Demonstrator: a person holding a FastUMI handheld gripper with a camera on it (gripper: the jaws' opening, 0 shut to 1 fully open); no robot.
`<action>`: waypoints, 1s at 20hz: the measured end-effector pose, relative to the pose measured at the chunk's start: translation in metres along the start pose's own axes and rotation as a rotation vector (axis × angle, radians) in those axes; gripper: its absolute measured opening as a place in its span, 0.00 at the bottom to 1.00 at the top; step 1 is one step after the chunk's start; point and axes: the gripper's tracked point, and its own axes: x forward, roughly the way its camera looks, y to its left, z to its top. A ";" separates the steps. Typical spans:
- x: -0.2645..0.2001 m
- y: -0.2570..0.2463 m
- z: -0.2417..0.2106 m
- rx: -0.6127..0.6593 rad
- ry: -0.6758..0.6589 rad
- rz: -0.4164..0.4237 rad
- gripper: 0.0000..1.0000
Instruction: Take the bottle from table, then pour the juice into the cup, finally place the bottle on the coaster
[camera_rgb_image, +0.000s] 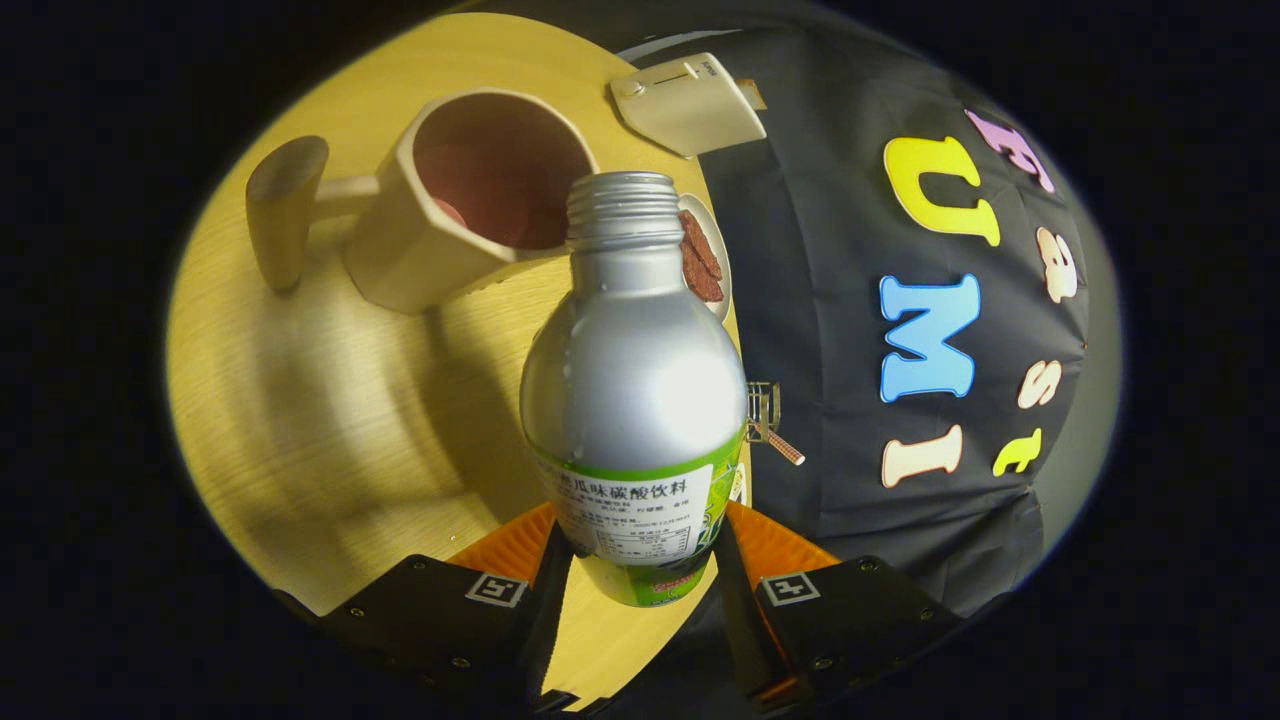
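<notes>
Wooden and pale, the round surface (330, 420) runs tilted through the gripper view, which suggests the claw (640, 565) is already rolled over toward a pour. Farthest to the left stands the beige angular mug with a thick wooden peg handle (400, 215), its dark reddish inside open toward the camera. Whether any juice lies in it I cannot tell.

Next comes the silver metal bottle with a threaded, uncapped neck and a green-and-white label (632, 380). It is gripped low on the label, one finger pressing on each side, so the claw is closed on the bottle's lower body. Its open mouth sits just beside the mug's near rim, overlapping it slightly, not clearly over the hollow.

Behind the neck shows the edge of a small white dish holding reddish-brown pieces (705, 262); beyond it lies a cream flat box-shaped device (688, 102) at the surface's far edge.

The main risk, as I judge it, is juice missing the mug: with the mouth at the rim instead of over the middle, a further tilt could send liquid down the mug's outer wall or onto the dish. The smooth metal held so low could also slip or swing between the fingers as its weight shifts. A knock from the neck might tip the mug.
</notes>
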 end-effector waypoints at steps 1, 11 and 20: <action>0.000 -0.001 0.000 -0.013 0.005 -0.001 0.70; -0.002 -0.011 0.001 -0.134 0.044 -0.023 0.70; -0.009 -0.023 0.002 -0.207 0.070 -0.046 0.70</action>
